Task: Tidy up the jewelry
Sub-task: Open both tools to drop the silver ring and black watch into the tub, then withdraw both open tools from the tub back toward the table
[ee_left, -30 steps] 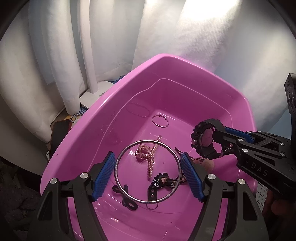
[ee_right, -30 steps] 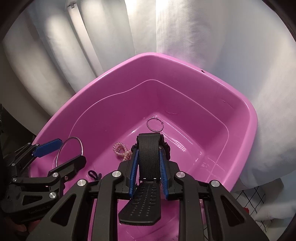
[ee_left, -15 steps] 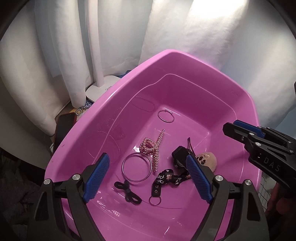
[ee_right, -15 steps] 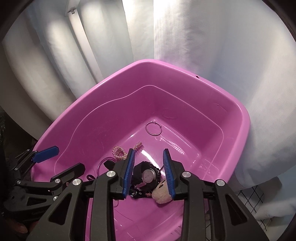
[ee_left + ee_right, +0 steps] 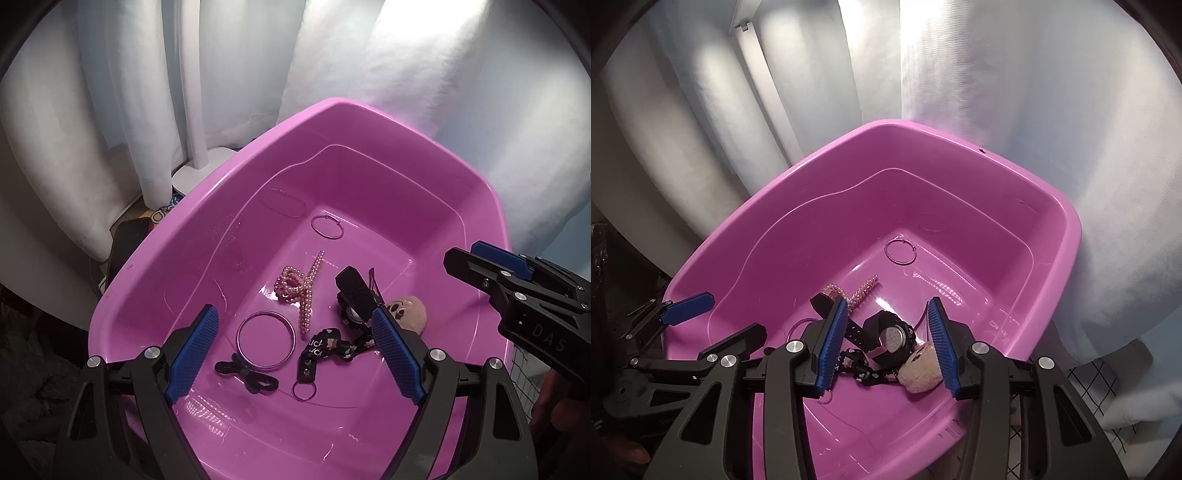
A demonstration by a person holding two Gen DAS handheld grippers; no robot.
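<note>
Overhead, both pairs of fingers (image 5: 194,350) wide apart, empty, above basin (image 5: 369,122).

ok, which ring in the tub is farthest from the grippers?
The thin hoop, alone near the far wall. The bangle and keyring lie near the left gripper.

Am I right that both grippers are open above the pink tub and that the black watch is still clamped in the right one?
Not quite: the right wrist view shows the black watch lying on the floor of the pink tub, not clamped. The right gripper and left gripper are open above it.
</note>
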